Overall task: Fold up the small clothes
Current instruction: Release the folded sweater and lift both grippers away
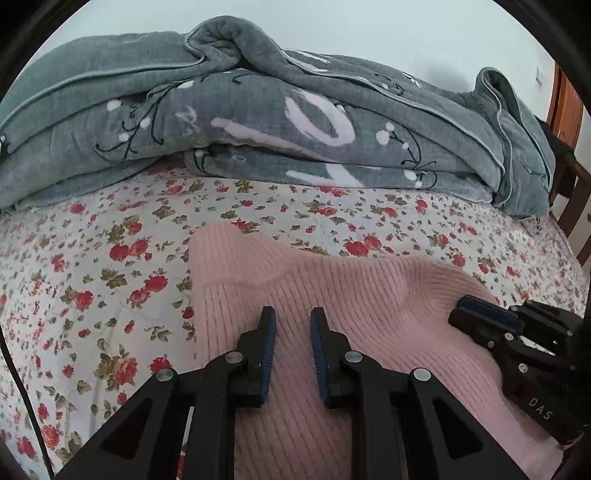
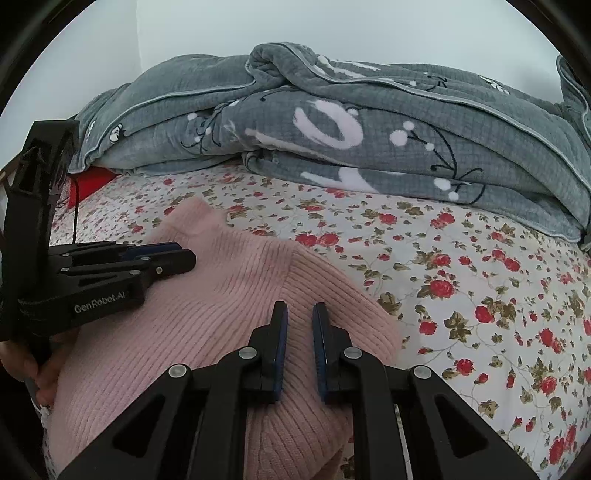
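Bed sheet: white quilted cotton, small red rose and olive leaf print, lies flat under everything.

Left gripper: black plastic linkage arms with silver pivot pins and blue ribbed pads. Its jaws are drawn in to a narrow gap, tips down on the knit. Whether fabric is pinched between the pads I cannot tell; the knit shows through the gap but no fold is seen caught. From the right wrist view it comes in at the left edge, a person's hand on its handle.

Pink sweater: ribbed knit, soft and thick, lying on the sheet right under both grippers. It sits as a folded slab with rounded edges and a raised hump towards the far side. The ribs run mostly along the fingers.

Right gripper: same build. Its jaws are nearly together, tips on the sweater near its right edge fold. Grasp again not readable.

Grey quilt: waffle-textured fleece with white lettering, black twig and white dot motifs and pale piping. It is bunched in a heap along the far side, apart from the sweater.

Behind it is a plain pale wall.
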{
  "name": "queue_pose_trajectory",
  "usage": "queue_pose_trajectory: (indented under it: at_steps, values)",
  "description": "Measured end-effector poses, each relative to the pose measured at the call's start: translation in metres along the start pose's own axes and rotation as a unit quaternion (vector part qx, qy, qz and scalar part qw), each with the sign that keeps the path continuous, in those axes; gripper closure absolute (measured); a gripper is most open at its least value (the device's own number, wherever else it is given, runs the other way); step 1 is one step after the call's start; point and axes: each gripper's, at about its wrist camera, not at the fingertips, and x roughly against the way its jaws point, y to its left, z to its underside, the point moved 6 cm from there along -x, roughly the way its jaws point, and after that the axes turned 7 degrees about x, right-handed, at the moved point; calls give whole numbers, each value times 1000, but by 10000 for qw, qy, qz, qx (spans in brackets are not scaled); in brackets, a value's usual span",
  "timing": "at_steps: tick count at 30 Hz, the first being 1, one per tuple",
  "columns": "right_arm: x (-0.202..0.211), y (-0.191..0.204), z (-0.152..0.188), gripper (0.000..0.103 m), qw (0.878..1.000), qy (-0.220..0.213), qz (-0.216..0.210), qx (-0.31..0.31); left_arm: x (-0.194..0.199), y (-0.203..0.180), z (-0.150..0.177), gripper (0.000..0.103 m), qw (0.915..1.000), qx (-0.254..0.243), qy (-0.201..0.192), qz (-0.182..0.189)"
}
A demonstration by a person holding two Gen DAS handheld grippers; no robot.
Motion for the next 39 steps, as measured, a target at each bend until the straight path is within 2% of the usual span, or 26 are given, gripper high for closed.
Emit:
queue_pose_trajectory:
  at_steps: [3, 6, 7, 8, 10, 13, 17, 20, 21, 22, 23, 27, 34, 38, 39]
  values:
    - [2, -1, 0, 89, 10000, -14, -21, -24, 1, -3, -2, 84, 10000, -63, 14, -17]
    - [17, -8, -5, 89, 9998, -97, 18, -147, 11, -1, -4, 79, 9998, 24, 188, 2]
    - [22, -9, -6, 89, 9998, -134, 71, -144, 23, -1, -3, 72, 9998, 63, 170, 61]
    - [33, -8, -6, 89, 9996, -199, 135, -125, 32, -1, -1, 61, 9998, 74, 112, 128]
    - [55, -4, -4, 89, 9994, -299, 173, -95, 58, -7, 7, 49, 9995, -9, -82, 291]
    - [87, 8, 4, 87, 9988, -486, 66, -90, 86, -22, 27, 49, 9987, -242, -190, 406]
    - [113, 38, 27, 87, 9983, -518, -72, 247, 105, -35, 60, 49, 9976, -424, -149, 518]
    - [106, 43, 50, 87, 9992, -279, 54, 276, 108, -31, 77, 48, 9986, -380, -152, 333]
    - [101, 40, 57, 82, 9994, -186, 145, 250, 107, -30, 80, 46, 9989, -335, -118, 303]
    - [94, 37, 66, 82, 9995, -49, 236, 222, 106, -28, 83, 46, 9991, -301, -70, 299]
    - [91, 35, 73, 82, 9998, -6, 156, 130, 106, -28, 86, 46, 9992, -300, -53, 259]
    - [100, 35, 75, 82, 9997, -5, 220, 43, 115, -30, 99, 46, 9995, -320, 28, 60]
    - [147, 35, 77, 82, 9984, 84, 526, -190, 136, -17, 111, 47, 9974, 383, 514, 336]
    - [187, 32, 75, 80, 9964, 7, 725, -441, 167, -23, 107, 47, 9979, 432, 437, 202]
    - [197, 32, 73, 77, 9959, -24, 759, -493, 174, -26, 105, 47, 9982, 410, 398, 180]
